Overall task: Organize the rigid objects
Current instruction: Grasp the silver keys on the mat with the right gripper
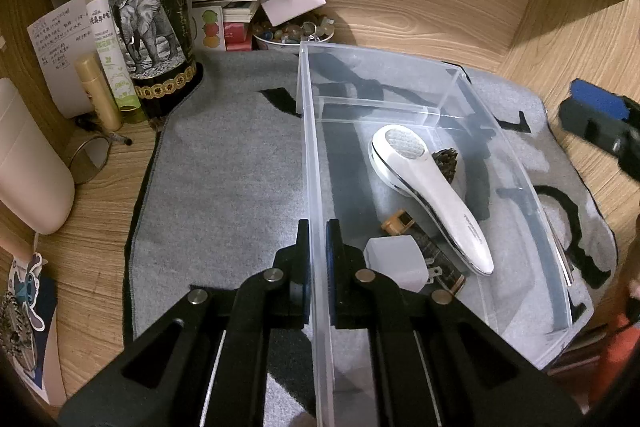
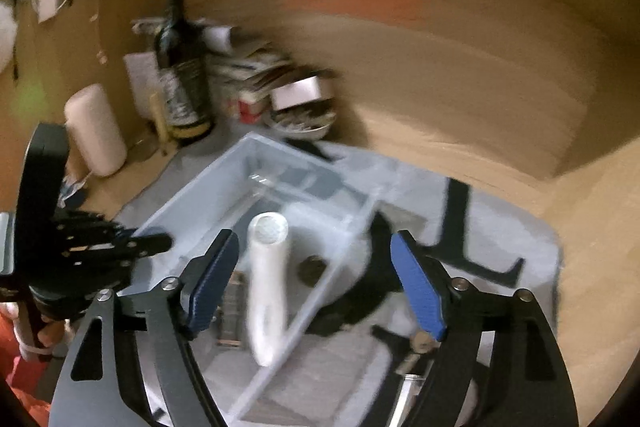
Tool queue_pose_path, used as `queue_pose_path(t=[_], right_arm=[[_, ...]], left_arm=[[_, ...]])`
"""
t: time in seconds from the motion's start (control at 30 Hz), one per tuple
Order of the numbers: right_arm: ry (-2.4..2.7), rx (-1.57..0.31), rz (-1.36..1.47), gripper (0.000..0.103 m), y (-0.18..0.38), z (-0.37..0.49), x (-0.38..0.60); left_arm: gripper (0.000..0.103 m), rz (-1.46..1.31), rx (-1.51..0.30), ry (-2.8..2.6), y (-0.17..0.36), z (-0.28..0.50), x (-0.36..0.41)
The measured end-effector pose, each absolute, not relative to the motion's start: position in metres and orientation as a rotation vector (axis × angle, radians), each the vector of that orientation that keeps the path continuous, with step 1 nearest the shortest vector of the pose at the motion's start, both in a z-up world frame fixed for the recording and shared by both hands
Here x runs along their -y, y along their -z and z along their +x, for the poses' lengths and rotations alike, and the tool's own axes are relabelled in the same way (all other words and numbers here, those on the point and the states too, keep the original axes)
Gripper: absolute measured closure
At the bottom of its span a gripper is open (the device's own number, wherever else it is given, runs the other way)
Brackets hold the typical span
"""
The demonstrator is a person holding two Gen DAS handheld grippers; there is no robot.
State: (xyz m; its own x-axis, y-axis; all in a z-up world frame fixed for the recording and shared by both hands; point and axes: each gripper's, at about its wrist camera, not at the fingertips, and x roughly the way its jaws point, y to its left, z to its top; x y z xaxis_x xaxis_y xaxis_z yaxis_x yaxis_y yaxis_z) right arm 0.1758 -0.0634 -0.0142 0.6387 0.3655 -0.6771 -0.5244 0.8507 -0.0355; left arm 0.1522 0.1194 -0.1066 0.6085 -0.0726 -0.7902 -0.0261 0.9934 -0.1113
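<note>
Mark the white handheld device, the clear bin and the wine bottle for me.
white handheld device [image 1: 436,195]: left wrist view, on the middle of its handle.
clear bin [image 1: 314,163]: left wrist view, on its left wall.
wine bottle [image 1: 148,27]: left wrist view, on the elephant label.

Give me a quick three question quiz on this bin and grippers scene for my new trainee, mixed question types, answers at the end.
1. True or false: the left gripper is clamped on the wall of the clear plastic bin.
2. Multiple choice: the white handheld device lies
A. on the grey mat outside the bin
B. inside the bin
C. against the wine bottle
3. Fill in: the right gripper has its jaws ____, with nothing between the pads.

Key
1. True; its jaws are shut on the bin's near left wall.
2. B, beside a white charger plug.
3. Open.
</note>
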Motion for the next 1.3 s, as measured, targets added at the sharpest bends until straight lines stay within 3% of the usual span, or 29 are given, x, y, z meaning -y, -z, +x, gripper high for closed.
queue_pose_path(t=[0.13,0.87,0.9,1.03,1.1,1.3], right_arm=[[-0.434,-0.709,-0.203,0.020,0.012,0.184,0.090],[-0.267,-1.004,-0.175,0.022,0.111,0.219,0.154],[-0.273,-1.019,-0.180,0.023,0.115,0.219,0.153],[-0.294,-1.073,-0.187,0.047,0.128,0.222,0.148],[-0.294,-1.062,-0.190,0.047,0.127,0.221,0.148],[-0.313,-1.046,-0.199,0.073,0.125,0.218,0.145]], left_arm=[[0.098,-0.115,-0.917,0.027,0.107,0.152,-0.119],[0.098,-0.116,-0.919,0.028,0.107,0.152,-0.121],[0.098,-0.116,-0.919,0.029,0.107,0.152,-0.122],[0.098,-0.117,-0.919,0.029,0.107,0.151,-0.123],[0.098,-0.115,-0.919,0.029,0.107,0.151,-0.123],[0.098,-0.116,-0.919,0.028,0.107,0.151,-0.122]])
